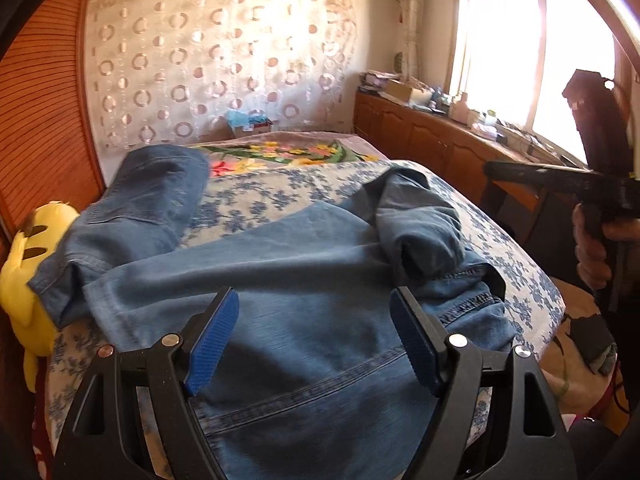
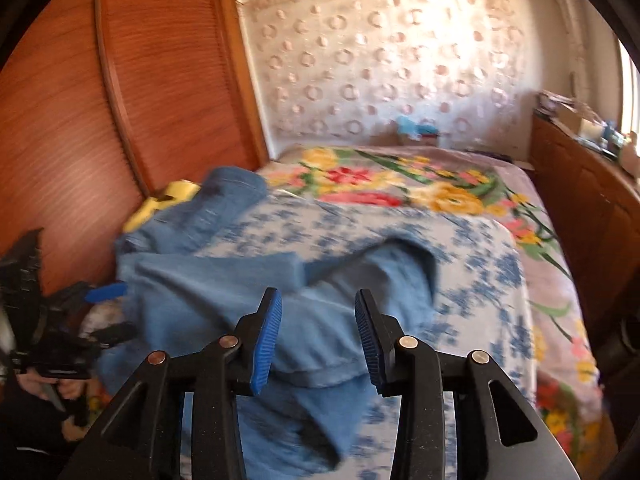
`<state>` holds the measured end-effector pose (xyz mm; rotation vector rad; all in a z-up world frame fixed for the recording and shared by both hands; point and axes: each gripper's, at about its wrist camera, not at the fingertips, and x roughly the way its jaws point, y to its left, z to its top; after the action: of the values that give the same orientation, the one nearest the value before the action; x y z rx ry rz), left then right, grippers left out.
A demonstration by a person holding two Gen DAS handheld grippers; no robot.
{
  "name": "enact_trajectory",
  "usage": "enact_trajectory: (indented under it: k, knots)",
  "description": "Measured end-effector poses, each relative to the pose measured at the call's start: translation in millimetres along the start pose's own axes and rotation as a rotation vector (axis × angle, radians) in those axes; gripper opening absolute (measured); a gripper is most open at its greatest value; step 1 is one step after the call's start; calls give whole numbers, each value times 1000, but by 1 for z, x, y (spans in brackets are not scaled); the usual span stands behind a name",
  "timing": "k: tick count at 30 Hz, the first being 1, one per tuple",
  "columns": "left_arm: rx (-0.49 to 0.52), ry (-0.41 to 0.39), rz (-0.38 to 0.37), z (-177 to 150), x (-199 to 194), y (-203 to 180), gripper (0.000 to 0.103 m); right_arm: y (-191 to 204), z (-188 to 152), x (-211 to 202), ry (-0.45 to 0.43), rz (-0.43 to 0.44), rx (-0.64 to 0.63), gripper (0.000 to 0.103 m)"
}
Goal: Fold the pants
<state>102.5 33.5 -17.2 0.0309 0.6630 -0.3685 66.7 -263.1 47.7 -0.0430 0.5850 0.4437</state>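
Bed (image 1: 516, 248) fills most of both views, its near half under a white cover printed with small blue flowers (image 2: 484, 276) and its far half under a blanket with big red and yellow blooms (image 2: 400, 192). Slatted wooden doors (image 2: 132, 92) stand along the bed's left side, a pale curtain with ring shapes (image 1: 208, 60) hangs at its far end, and a low wooden cabinet (image 1: 424, 136) runs under the bright window (image 1: 532, 48) on the right.

Blue denim pants (image 1: 288, 280) lie spread and rumpled on the blue-flowered cover, near the front edge. Their long axis runs roughly across the bed, left to right: one leg bends away toward the far left, its end near the slatted doors, while on the right the cloth is bunched into a raised fold. A stitched seam crosses the denim close to the left camera. A yellow plush toy (image 1: 24, 280) sits at the bed's left edge, touching the left part of the pants.

The left gripper (image 1: 314, 336) hangs just above the near denim, its blue-padded jaws spread wide with nothing between them but the cloth lying below. The right gripper (image 2: 318, 338) is also apart, less widely, and grips nothing; the pants lie beneath and ahead of it, blurred.
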Motion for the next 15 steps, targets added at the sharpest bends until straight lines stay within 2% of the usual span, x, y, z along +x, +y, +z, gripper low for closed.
enact_trajectory:
  k: [5,11,15]
  knots:
    - [37,39,-60,9,24,-21,78,-27,-15,36,67,-58,44,41]
    - [100,90,-119,23,53,-52,58,-64,-7,75,107,-31,140,45]
    - [132,146,-111,29,76,-64,43,-78,0,94,124,-39,156,45]
